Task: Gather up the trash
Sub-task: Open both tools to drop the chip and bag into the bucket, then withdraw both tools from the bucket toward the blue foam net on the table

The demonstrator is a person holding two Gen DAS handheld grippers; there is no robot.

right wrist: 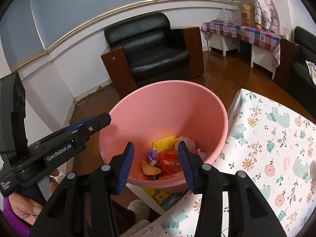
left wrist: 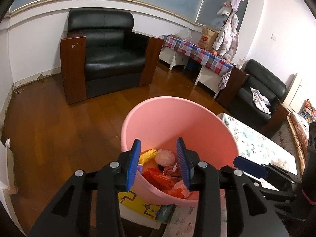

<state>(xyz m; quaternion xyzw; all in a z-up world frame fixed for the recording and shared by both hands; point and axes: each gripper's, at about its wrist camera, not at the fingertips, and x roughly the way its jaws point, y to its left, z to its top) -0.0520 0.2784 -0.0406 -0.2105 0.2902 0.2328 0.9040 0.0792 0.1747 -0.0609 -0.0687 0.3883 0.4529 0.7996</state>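
A pink bin [left wrist: 187, 118] stands beside the table; it also shows in the right wrist view [right wrist: 164, 106]. Inside it lies trash: a yellow foam net [left wrist: 147, 155], a pale pink ball [left wrist: 165, 157], red wrappers [left wrist: 158, 177], and in the right wrist view an orange peel [right wrist: 150, 168] and a purple scrap [right wrist: 152, 154]. My left gripper [left wrist: 158, 148] is open and empty above the bin's near rim. My right gripper [right wrist: 156, 150] is open and empty above the bin. The left gripper also shows in the right wrist view [right wrist: 94, 122].
A table with a floral cloth [right wrist: 276, 138] is right of the bin. A black armchair [left wrist: 110, 55] stands on the wooden floor behind. A checked-cloth table [left wrist: 199, 53] and a second armchair [left wrist: 260, 90] are at the back right. A yellow book [left wrist: 138, 203] lies under the bin.
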